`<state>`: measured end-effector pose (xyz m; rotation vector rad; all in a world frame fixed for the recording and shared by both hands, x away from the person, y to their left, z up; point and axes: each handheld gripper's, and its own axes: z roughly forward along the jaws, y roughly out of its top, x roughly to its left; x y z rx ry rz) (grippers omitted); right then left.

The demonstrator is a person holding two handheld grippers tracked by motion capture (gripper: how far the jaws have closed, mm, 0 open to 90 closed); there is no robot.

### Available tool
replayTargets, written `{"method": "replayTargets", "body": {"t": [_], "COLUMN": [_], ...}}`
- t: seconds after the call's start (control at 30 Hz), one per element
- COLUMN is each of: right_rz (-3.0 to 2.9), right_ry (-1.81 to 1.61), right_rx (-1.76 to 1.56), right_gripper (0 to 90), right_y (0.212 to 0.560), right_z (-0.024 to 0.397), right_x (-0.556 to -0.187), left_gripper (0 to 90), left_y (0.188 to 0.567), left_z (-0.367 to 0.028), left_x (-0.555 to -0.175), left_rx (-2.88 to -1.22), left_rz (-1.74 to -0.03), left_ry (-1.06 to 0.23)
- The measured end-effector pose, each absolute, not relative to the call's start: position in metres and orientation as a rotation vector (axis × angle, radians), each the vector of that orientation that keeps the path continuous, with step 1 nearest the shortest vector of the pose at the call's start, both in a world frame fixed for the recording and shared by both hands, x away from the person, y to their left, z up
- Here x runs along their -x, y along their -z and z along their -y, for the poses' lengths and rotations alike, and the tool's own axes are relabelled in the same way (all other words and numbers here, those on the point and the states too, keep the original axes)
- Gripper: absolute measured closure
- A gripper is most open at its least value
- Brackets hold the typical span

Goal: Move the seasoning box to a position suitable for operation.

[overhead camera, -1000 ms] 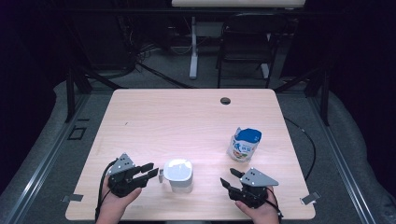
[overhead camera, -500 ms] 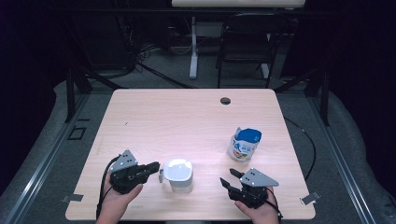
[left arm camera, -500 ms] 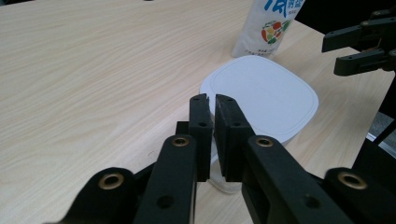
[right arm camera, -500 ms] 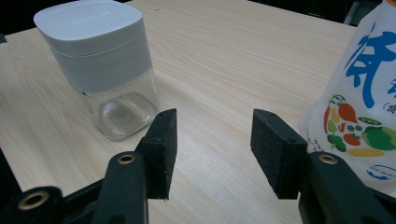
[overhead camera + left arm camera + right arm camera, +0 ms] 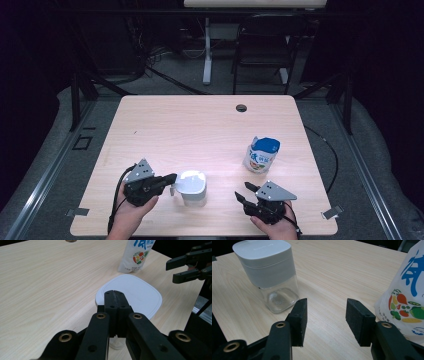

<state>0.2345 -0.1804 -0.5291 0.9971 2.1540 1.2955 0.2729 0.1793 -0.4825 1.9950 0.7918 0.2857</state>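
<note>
White-lidded clear jar (image 5: 268,272) seemingly empty; pouch (image 5: 261,154) upright nearby.

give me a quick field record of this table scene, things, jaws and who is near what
surface: light wooden table
container: clear jar with a white square lid, upright, near the front edge
pouch: white and blue printed pouch, standing, right of the jar
left gripper: jaws just closed, pressed together, nothing visibly between them, tips at the jar's lid
right gripper: jaws open, empty, between jar and pouch, touching neither
</note>
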Motion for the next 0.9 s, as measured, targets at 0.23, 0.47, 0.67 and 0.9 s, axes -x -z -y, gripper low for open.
{"method": "replayTargets", "body": {"t": [0.23, 0.47, 0.67, 0.9], "right_rz": [-2.147, -2.173, -2.194, -2.211], "right_ry": [-1.299, -1.293, -1.295, -1.289], "right_rx": [-0.999, -0.988, -0.967, -0.908], "right_gripper": [55.0, 61.7, 69.4, 75.8], "right_y": [0.53, 0.531, 0.526, 0.517], "right_z": [0.181, 0.179, 0.171, 0.159], "right_x": [-0.233, -0.231, -0.23, -0.231], "left_gripper": [90.0, 90.0, 90.0, 90.0], "left_y": [0.485, 0.489, 0.491, 0.49], "left_z": [-0.174, -0.173, -0.174, -0.174], "left_x": [-0.276, -0.279, -0.278, -0.279], "left_rx": [-2.01, -2.015, -2.009, -2.013], "left_rz": [-0.787, -0.798, -0.787, -0.785], "left_ry": [-0.29, -0.296, -0.3, -0.301]}}
